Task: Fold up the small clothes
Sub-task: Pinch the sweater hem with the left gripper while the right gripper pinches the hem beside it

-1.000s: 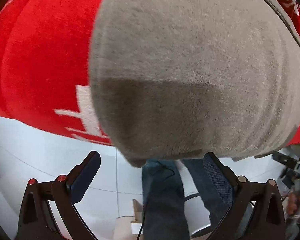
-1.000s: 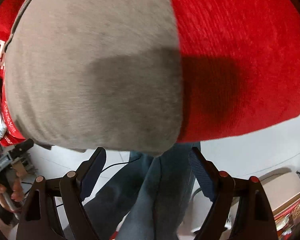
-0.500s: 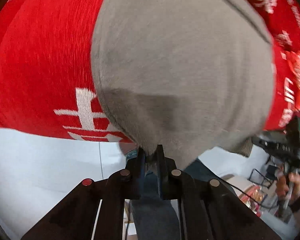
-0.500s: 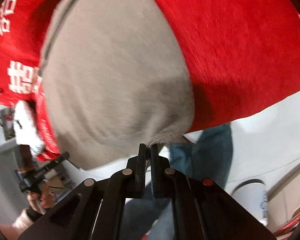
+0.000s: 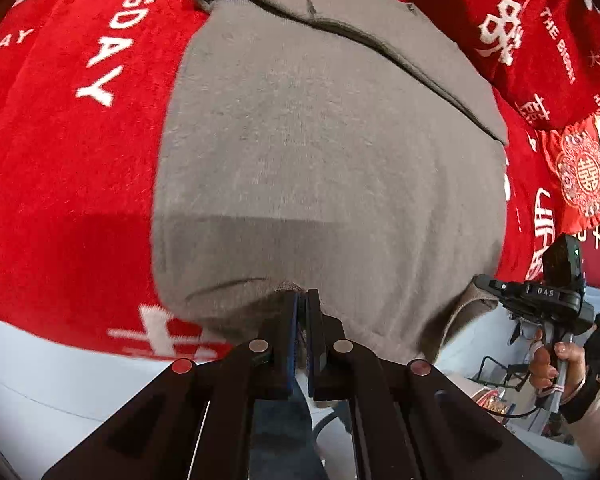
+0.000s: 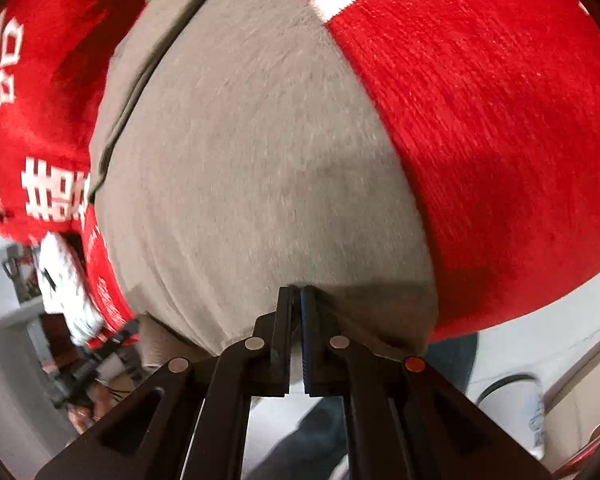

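A grey knit garment (image 5: 320, 152) lies flat on a red cloth with white lettering (image 5: 68, 168); it also fills the right wrist view (image 6: 252, 184). My left gripper (image 5: 302, 300) is shut on the garment's near edge, near one corner. My right gripper (image 6: 296, 296) is shut on the same near edge, further along. In the left wrist view the right gripper (image 5: 540, 296) shows at the right, held in a hand, touching the garment's other near corner. A fold line runs across the garment's far part.
The red cloth (image 6: 500, 140) covers the table, whose near edge drops to a pale floor (image 5: 60, 380). The person's jeans (image 6: 320, 432) are below the edge. A small red embroidered cloth (image 5: 584, 176) lies at the far right. A white object (image 6: 64, 288) sits at the left.
Both grippers were open one second ago. They closed on the garment's near edge by half a second ago and still hold it; the view has pulled back, showing more of the garment.
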Demonstrator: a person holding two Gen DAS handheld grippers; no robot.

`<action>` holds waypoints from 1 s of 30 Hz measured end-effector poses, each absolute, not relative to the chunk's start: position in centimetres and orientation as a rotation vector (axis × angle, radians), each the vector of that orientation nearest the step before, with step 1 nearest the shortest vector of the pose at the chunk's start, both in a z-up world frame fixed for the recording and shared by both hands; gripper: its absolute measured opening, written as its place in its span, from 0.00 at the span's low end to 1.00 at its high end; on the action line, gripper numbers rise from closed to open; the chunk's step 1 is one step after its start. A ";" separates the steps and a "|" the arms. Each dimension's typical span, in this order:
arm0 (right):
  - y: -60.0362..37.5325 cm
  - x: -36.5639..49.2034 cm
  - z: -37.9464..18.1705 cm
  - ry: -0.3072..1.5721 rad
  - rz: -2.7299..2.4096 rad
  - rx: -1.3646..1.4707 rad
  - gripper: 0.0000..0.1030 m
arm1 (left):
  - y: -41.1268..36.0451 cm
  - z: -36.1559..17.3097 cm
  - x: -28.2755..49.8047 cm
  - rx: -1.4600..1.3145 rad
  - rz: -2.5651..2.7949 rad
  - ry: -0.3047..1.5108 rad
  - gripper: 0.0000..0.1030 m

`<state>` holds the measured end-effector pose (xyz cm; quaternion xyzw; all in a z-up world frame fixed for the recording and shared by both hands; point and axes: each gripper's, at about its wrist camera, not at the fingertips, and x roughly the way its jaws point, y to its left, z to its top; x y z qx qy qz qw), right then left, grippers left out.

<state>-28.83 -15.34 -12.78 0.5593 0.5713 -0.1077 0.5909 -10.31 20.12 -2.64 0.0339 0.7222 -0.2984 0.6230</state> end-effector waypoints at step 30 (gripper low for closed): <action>-9.2 -34.8 -18.3 1.494 -0.385 1.311 0.66 | 18.8 -4.3 -10.6 0.107 -0.680 1.705 0.05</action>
